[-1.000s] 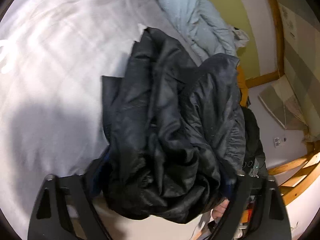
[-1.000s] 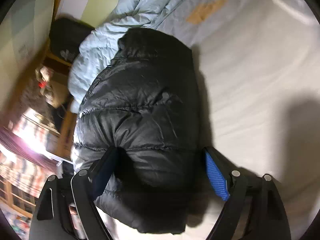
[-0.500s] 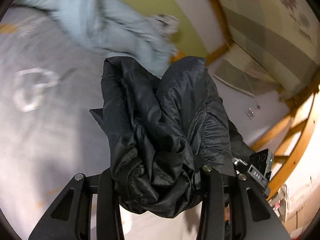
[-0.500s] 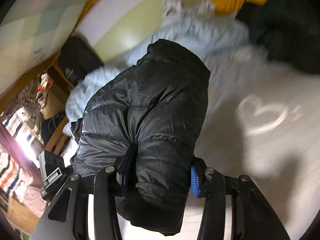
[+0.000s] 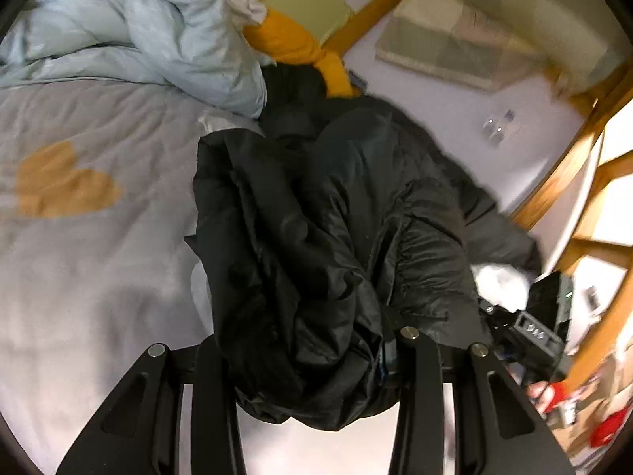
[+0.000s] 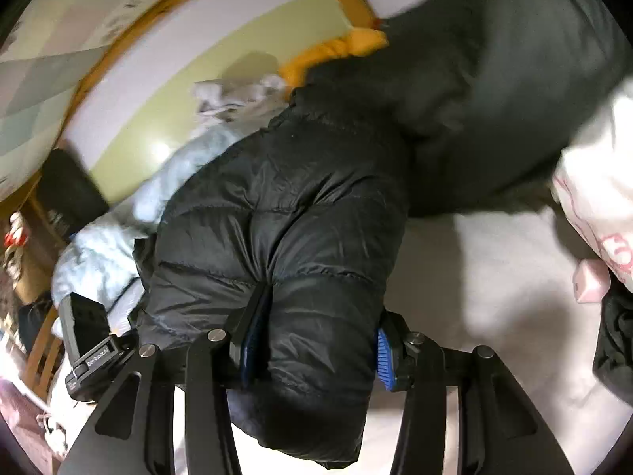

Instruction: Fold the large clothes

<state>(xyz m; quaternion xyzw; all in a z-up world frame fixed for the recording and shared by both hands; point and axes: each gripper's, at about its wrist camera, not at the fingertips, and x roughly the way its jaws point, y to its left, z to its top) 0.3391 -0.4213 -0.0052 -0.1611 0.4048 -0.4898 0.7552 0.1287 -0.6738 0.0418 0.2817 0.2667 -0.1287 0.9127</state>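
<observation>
1. Black puffer jacket (image 5: 324, 261) is bunched into a thick bundle, held up off the bed sheet (image 5: 91, 277) betw. both grippers.
2. Left-wrist view: shiny, crinkled lining side, many loose folds, a gathered elastic edge on the right of the bundle. Fabric spills over and below the jaws.
3. Right-wrist view: jacket (image 6: 285, 245) shows its quilted outer side w/ stitched puffy panels, smooth and rounded, folded end hanging below the fingers.
4. Left gripper (image 5: 312, 360) clamped on the bundle; both fingers pressed into fabric, pads mostly hidden.
5. Right gripper (image 6: 312, 356) also clamped on it; blue pads dent the puffy panels on each side.
6. Behind the jacket: pale blue duvet (image 5: 130, 31) crumpled at the head of the bed, an orange garment (image 5: 296, 47) by the wall, another dark garment (image 6: 494, 79) lying on the sheet.
7. Sheet is light grey w/ an orange heart print (image 5: 63, 182).
</observation>
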